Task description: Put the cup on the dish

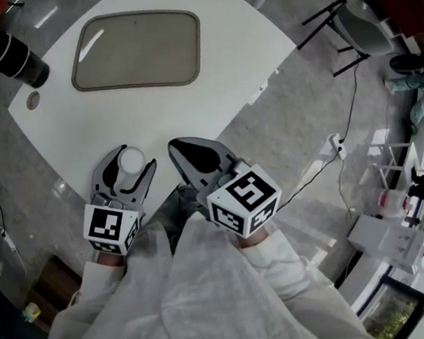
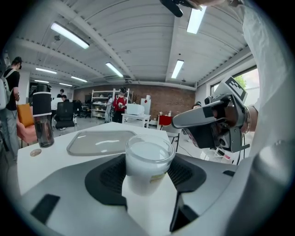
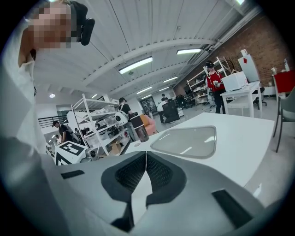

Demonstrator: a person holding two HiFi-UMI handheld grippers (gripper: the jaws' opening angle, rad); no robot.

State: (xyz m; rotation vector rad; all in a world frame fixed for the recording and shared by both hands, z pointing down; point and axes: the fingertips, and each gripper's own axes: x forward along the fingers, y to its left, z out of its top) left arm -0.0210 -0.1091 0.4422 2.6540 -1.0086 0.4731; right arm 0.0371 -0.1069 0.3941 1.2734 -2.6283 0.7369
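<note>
Left tongs [image 1: 137, 156] tight around cup [image 2: 149, 159]

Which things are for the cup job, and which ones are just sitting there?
For the job:
cup, held in the left gripper
dish

Just lying about:
dark bottle
small round disc beside it
</note>
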